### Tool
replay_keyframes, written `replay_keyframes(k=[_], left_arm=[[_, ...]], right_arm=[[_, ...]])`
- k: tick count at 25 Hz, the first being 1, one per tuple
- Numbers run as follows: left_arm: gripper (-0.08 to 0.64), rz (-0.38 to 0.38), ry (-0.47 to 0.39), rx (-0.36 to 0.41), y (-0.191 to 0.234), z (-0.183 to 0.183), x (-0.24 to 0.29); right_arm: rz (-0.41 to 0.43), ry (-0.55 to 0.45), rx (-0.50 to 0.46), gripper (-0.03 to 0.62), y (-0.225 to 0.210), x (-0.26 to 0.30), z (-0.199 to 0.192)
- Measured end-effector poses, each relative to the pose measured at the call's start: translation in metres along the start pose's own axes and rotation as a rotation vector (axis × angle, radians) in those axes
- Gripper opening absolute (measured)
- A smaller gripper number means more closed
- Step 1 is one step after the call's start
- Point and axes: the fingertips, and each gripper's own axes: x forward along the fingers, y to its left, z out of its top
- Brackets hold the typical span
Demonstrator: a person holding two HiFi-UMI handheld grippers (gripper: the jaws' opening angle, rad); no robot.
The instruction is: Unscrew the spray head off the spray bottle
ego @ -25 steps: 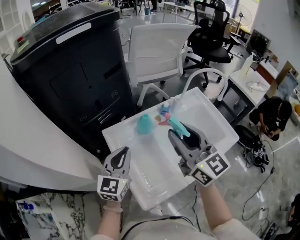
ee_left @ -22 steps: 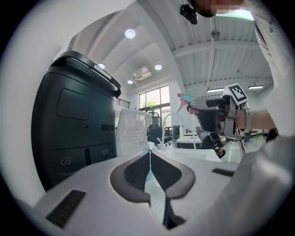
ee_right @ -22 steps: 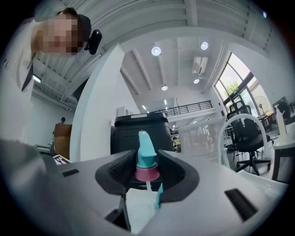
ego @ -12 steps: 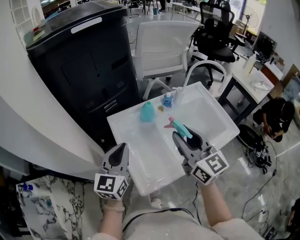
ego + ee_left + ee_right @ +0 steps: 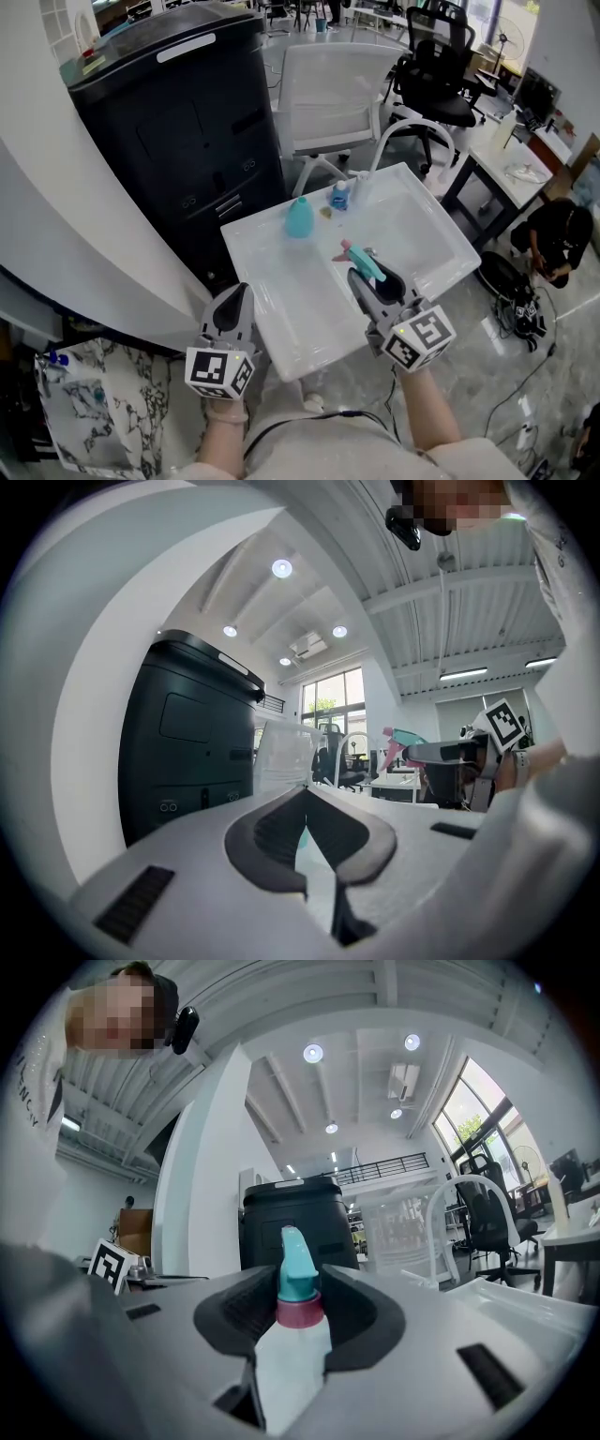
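Observation:
A spray bottle [image 5: 292, 1358] with a pale body, a pink collar and a teal spray head [image 5: 297, 1274] is held upright-looking between the jaws of my right gripper [image 5: 298, 1290], which is shut on it just below the collar. In the head view the right gripper [image 5: 368, 278] hangs over the white table [image 5: 281, 309], with the spray head [image 5: 362, 261] sticking out ahead of it. My left gripper [image 5: 240, 298] is at the table's near left edge, shut and empty [image 5: 305, 797]. From the left gripper view, the right gripper [image 5: 448, 752] with the spray head [image 5: 405, 737] shows at the right.
A teal domed object [image 5: 299, 218] and a small blue bottle [image 5: 339, 197] stand at the table's far side. A big black cabinet [image 5: 178, 122] stands behind the table, with a white chair [image 5: 337, 89] and a black office chair [image 5: 441, 56] further back. A person [image 5: 553, 234] crouches at the right.
My right gripper has drawn back with the bottle, away from the small blue bottle toward the table's near side. The left gripper stays shut by the near left edge.

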Motion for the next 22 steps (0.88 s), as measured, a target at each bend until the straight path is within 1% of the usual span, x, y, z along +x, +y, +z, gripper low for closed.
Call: replay_keyframes(k=[12, 22], left_arm=[[0.006, 0.008, -0.024, 0.008, -0.001, 0.013, -0.011], [0.006, 0.01, -0.023, 0.004, -0.003, 0.015, -0.016]], right_arm=[[0.01, -0.022, -0.002, 0.152, 0.007, -0.006, 0.004], [0.007, -0.03, 0.005, 0.152, 0.007, -0.009, 0.007]])
